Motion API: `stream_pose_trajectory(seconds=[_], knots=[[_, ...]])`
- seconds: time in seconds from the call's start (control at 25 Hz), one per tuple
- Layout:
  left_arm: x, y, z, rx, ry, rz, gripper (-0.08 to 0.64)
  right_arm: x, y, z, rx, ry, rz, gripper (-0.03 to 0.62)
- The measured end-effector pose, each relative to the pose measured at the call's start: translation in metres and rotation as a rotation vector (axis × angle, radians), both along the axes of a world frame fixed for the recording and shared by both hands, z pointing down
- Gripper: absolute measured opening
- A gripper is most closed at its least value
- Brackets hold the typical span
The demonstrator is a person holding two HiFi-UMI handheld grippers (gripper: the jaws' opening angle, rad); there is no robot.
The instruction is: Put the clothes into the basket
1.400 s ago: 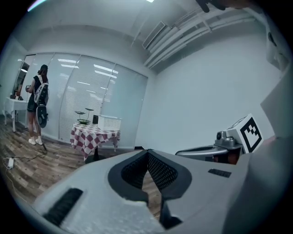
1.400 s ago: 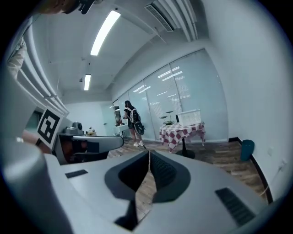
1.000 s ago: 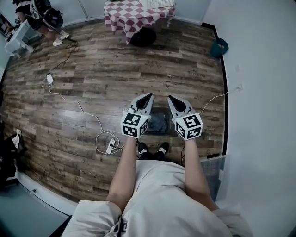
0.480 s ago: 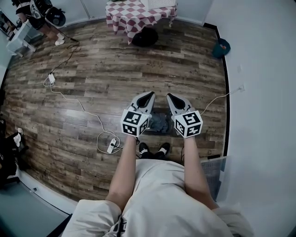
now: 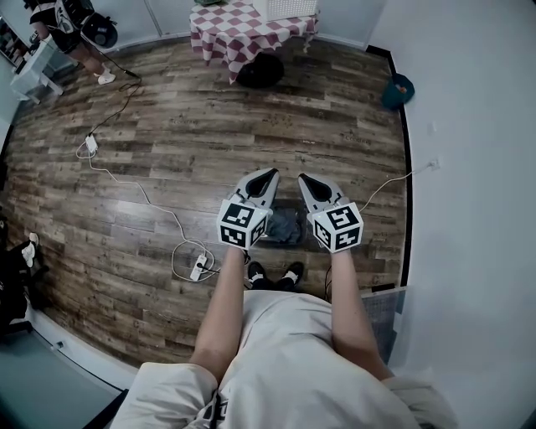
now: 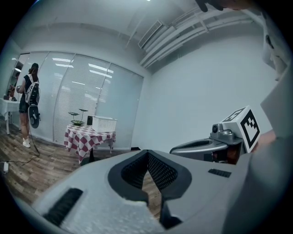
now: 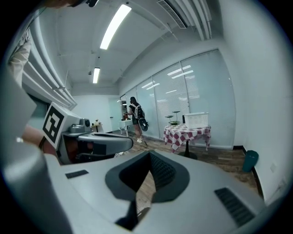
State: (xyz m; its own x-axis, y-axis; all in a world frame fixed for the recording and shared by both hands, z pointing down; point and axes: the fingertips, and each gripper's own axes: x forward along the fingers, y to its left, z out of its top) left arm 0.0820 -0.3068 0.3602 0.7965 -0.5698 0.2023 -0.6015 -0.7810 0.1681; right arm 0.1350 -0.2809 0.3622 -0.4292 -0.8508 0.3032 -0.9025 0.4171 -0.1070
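A heap of grey-blue clothes [image 5: 285, 224] lies on the floor just ahead of the person's shoes. It shows between and below the two grippers. My left gripper [image 5: 273, 173] and right gripper [image 5: 302, 178] are held side by side above it, pointing forward. Both have their tips together with nothing between them. In the left gripper view my own jaws [image 6: 148, 153] meet at the tip, and the right gripper [image 6: 201, 145] hangs alongside. A white basket [image 5: 285, 7] stands on the checked table across the room, also seen as the white basket [image 7: 198, 119].
The red-and-white checked table [image 5: 243, 29] is at the far end with a black object [image 5: 260, 67] under it. A teal bin [image 5: 398, 88] sits by the right wall. A power strip with cables [image 5: 199, 266] lies at the left. A person [image 5: 79, 29] stands far left.
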Motion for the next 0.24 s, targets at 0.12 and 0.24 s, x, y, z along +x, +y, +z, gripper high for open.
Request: stream_pose_trajectory(seconds=[0.12, 0.24], knots=[[-0.0013, -0.0016, -0.001, -0.003, 0.003, -0.008, 0.012, 0.0006, 0.0012, -0.0018, 0.002, 0.014, -0.006, 0.021], [-0.0003, -0.0039, -0.0049, 0.01, 0.009, -0.008, 0.012, 0.0016, 0.0003, -0.0061, 0.011, 0.027, -0.011, 0.021]])
